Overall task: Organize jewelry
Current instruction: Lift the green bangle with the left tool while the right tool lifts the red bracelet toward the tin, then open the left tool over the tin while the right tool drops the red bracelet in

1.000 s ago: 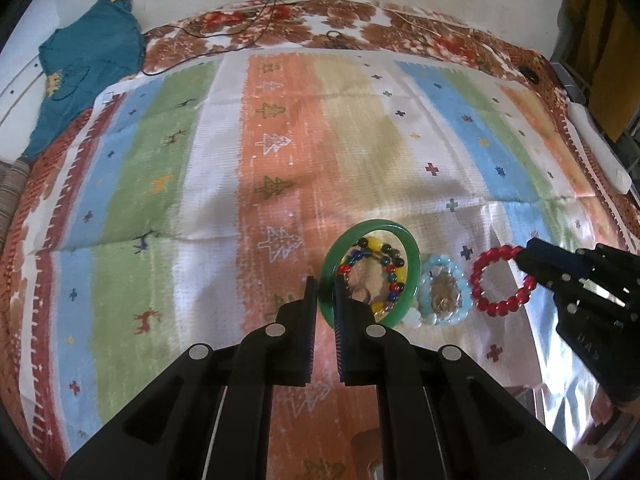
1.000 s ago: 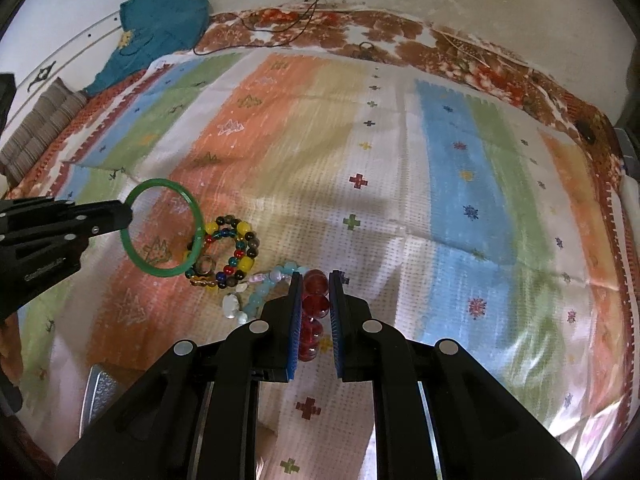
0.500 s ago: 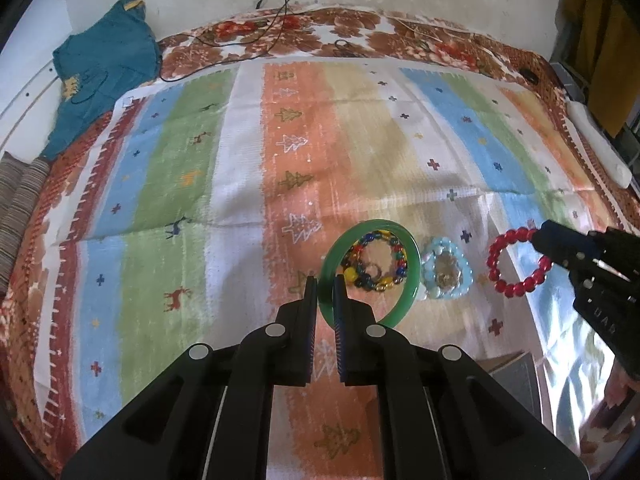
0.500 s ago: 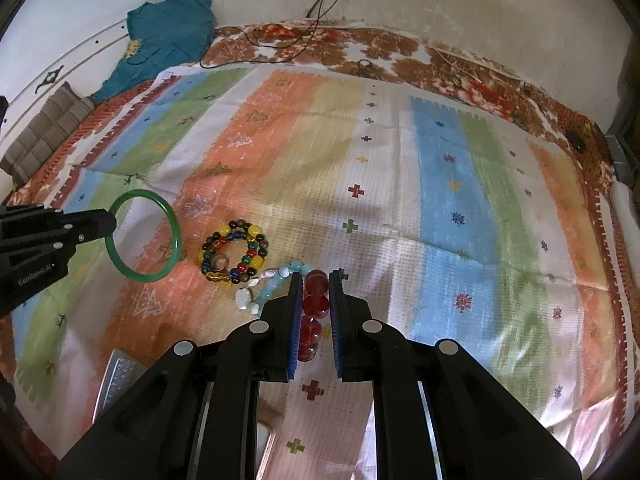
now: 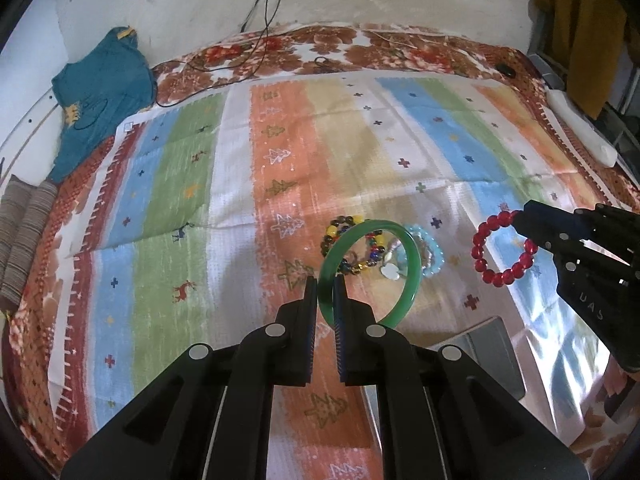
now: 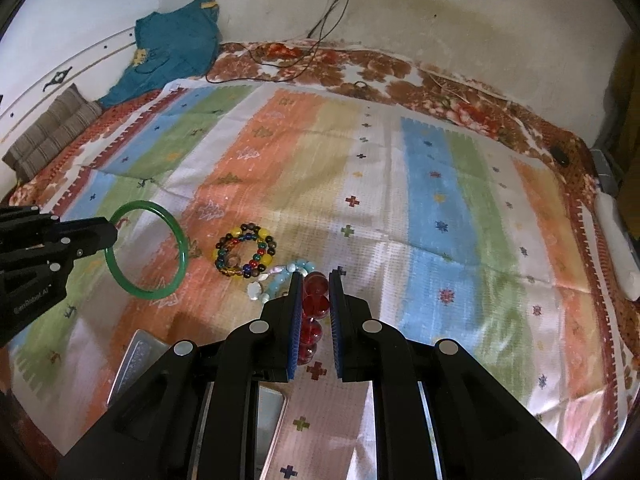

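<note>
Left gripper (image 5: 326,304) clamped on green bangle (image 5: 412,256), right gripper (image 6: 314,308) pinching red bead bracelet (image 5: 500,248); both lifted above striped cloth (image 5: 360,152). Carry level toward metal tray (image 5: 492,344), lower before releasing; multicolour bead bracelet (image 6: 244,256) remains on cloth

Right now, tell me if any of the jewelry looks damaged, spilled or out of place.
Nothing stands out. The left gripper holds the green bangle intact; the right gripper holds the red bead bracelet unbroken. The multicolored bracelet and pale blue bracelet lie whole on the striped cloth.
</note>
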Action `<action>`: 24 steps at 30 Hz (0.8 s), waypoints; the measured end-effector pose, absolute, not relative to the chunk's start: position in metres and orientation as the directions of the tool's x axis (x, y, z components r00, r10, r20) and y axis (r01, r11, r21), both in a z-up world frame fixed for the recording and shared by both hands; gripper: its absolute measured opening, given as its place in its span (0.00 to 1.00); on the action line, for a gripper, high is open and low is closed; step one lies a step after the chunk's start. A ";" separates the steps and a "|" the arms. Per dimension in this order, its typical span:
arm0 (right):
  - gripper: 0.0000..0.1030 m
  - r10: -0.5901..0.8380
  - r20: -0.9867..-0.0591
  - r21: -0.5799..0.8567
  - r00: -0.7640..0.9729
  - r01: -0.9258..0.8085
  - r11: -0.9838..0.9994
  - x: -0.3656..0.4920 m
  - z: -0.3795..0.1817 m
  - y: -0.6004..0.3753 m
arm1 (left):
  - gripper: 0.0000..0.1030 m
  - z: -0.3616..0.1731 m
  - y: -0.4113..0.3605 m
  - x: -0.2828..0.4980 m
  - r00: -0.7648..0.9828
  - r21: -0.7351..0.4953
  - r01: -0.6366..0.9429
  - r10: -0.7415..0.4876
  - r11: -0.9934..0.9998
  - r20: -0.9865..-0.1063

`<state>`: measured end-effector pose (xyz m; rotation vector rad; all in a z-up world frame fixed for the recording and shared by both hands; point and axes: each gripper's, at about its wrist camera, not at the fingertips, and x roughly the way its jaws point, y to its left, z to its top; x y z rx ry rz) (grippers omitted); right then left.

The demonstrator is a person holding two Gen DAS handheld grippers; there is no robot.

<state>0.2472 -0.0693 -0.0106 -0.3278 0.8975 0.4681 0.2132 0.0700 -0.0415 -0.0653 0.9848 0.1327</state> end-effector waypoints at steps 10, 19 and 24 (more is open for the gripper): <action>0.13 0.282 -0.791 -0.054 0.544 -0.521 0.852 0.225 0.002 -0.078 | 0.07 -0.035 0.055 0.194 0.561 0.009 -0.122 0.076 0.993 -0.824; 0.14 0.302 -0.785 -0.053 0.541 -0.545 0.837 0.201 0.008 -0.079 | 0.07 -0.031 0.049 0.176 0.570 0.004 -0.121 0.073 0.993 -0.819; 0.13 0.313 -0.783 -0.050 0.538 -0.556 0.830 0.189 0.011 -0.080 | 0.07 -0.028 0.046 0.165 0.574 -0.002 -0.124 0.070 0.992 -0.816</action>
